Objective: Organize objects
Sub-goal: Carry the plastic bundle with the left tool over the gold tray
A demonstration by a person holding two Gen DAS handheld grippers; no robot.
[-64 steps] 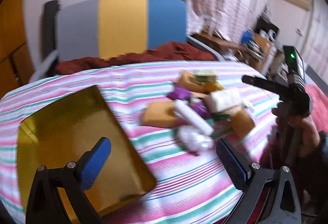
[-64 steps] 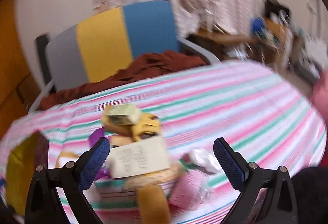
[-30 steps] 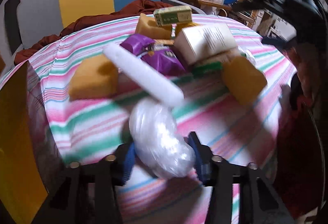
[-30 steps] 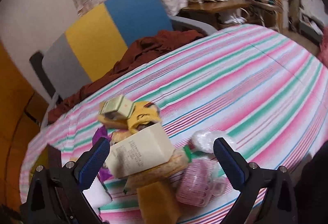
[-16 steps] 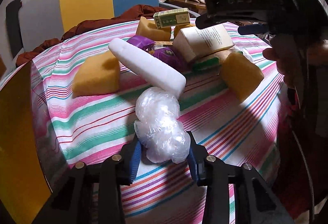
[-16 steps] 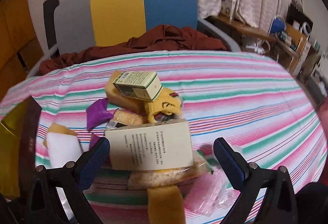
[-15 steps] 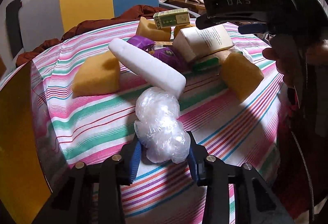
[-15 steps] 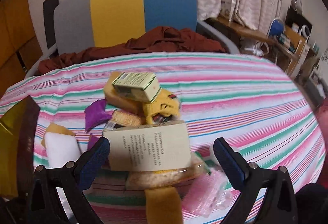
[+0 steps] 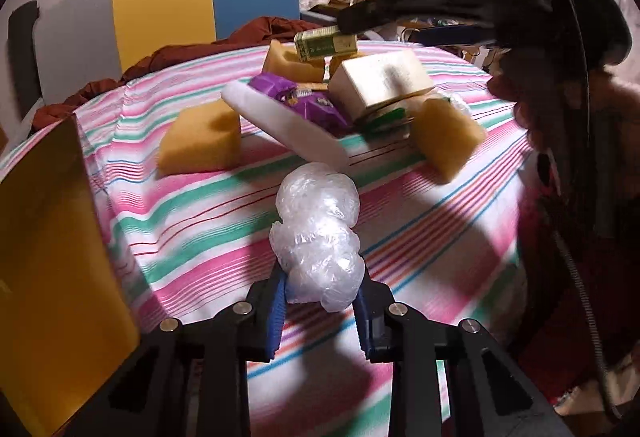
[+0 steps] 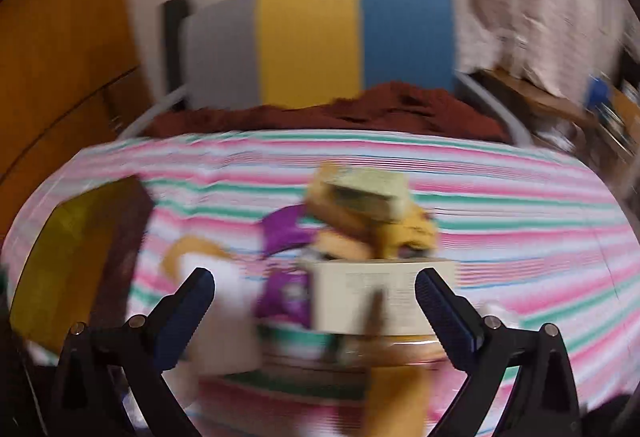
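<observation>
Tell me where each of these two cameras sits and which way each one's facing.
Left wrist: rides the left gripper, angled down at the striped table; jaws shut on a clear plastic wad; the person's other hand shows.
Right wrist: rides the right gripper, jaws open above the pile, blurred.
Shared: cream box, tricolour chair, gold tray.

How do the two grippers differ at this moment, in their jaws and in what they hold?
The left gripper is shut on the clear plastic bag, its blue pads pressing the crumpled bag from both sides; the right gripper stands wide open and holds nothing. The left holds its bag apart from the pile, while the right hangs over the cream box. Both have black fingers with blue pads.
</observation>
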